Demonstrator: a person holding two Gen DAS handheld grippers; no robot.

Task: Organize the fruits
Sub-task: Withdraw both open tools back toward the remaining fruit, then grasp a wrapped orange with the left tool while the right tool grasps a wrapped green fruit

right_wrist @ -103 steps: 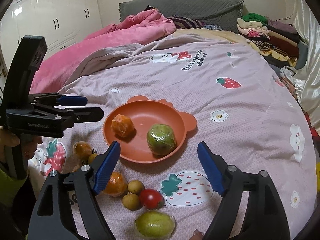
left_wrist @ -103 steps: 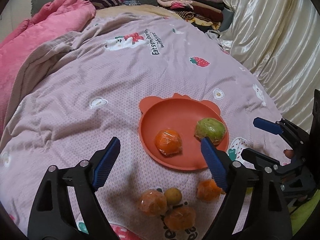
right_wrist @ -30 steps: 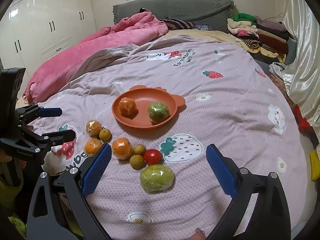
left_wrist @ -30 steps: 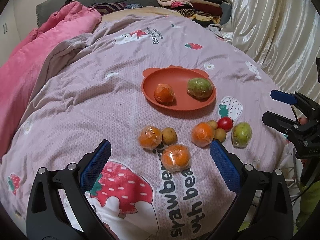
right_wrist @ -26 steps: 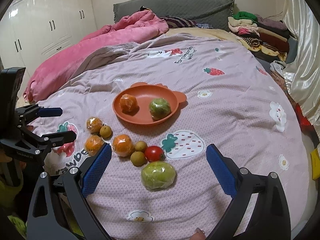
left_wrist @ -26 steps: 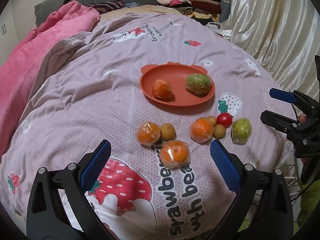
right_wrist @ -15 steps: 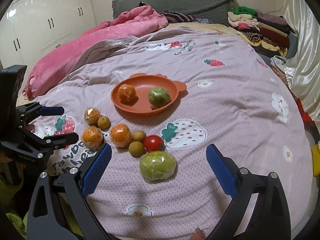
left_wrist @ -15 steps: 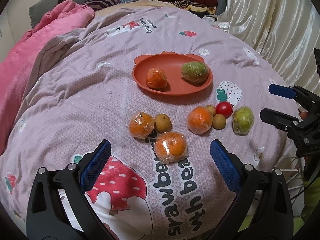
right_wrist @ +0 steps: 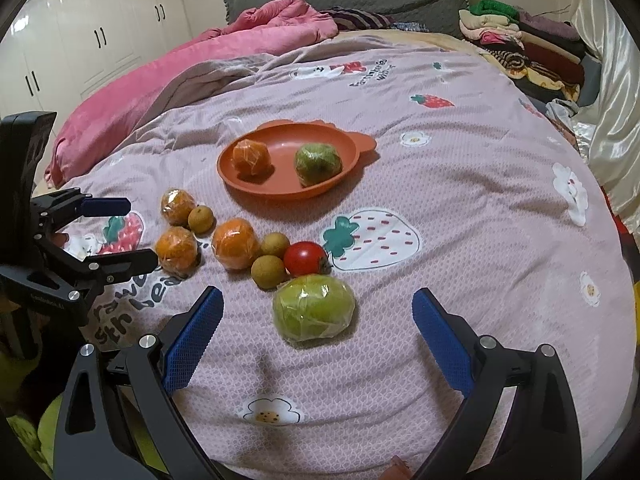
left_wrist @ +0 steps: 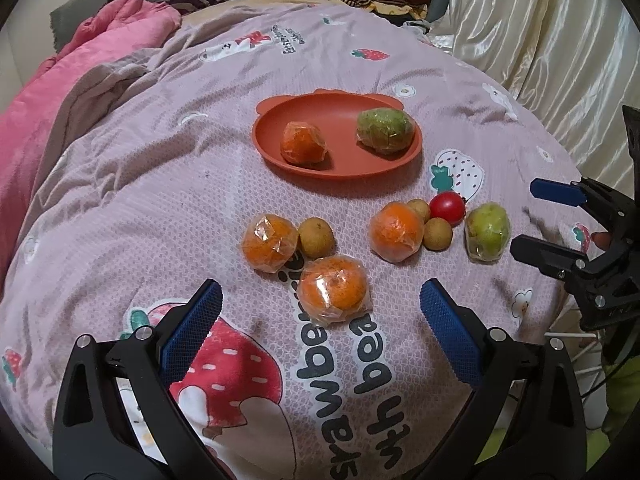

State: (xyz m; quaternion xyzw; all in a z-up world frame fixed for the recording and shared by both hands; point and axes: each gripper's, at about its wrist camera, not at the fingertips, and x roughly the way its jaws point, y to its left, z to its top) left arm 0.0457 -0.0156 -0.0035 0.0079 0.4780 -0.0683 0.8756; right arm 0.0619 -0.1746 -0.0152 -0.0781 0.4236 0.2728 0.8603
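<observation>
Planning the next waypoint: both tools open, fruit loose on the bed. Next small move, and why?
Probably lower the right tool onto the green fruit: it lies straight ahead between the open jaws, off the plate, which has room beside its two fruits.

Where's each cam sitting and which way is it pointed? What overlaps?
Left wrist: on the left claw, open, facing across the bed at the wrapped oranges; right claw at the right edge.
Right wrist: on the right claw, open, facing the wrapped green fruit; left claw at the left edge.
Shared: round orange plastic plate, red tomato, pink strawberry-print quilt.
</observation>
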